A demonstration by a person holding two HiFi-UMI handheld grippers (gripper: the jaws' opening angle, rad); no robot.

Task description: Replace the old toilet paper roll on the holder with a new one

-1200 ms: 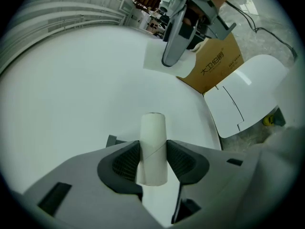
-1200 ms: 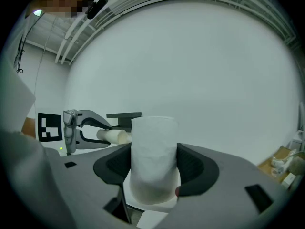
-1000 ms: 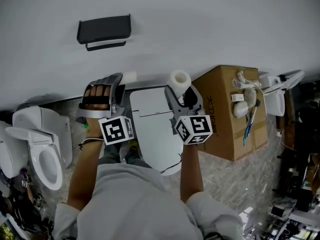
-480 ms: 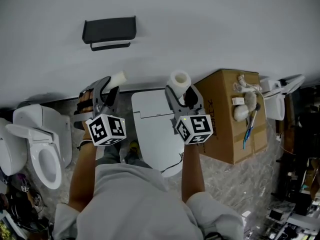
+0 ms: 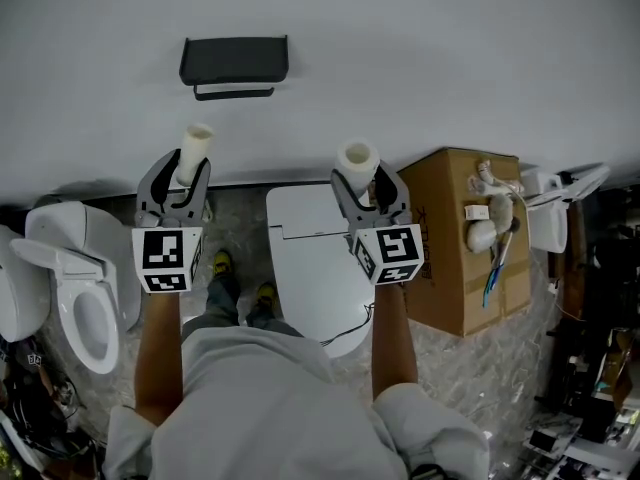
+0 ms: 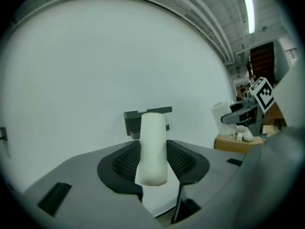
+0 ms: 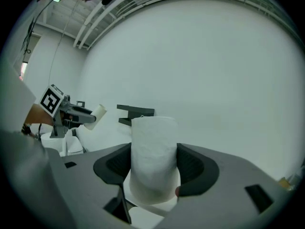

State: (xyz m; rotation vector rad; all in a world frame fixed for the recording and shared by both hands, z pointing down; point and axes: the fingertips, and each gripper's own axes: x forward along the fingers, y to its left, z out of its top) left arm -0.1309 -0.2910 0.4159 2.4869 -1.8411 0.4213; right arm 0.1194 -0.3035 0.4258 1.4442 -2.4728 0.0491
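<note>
The pads of our left gripper clamp the base of the old roll, a thin, nearly spent tube standing upright between them. On our right gripper, the jaws squeeze the fatter new roll, which is also upright. We hold the two grippers side by side and well apart, both aimed at the white wall. The black holder hangs on that wall above them, nearer the left gripper and apart from both rolls. Below our arms sits a white toilet with its lid shut. A second toilet stands open at the left, and a cardboard box is at the right.
</note>
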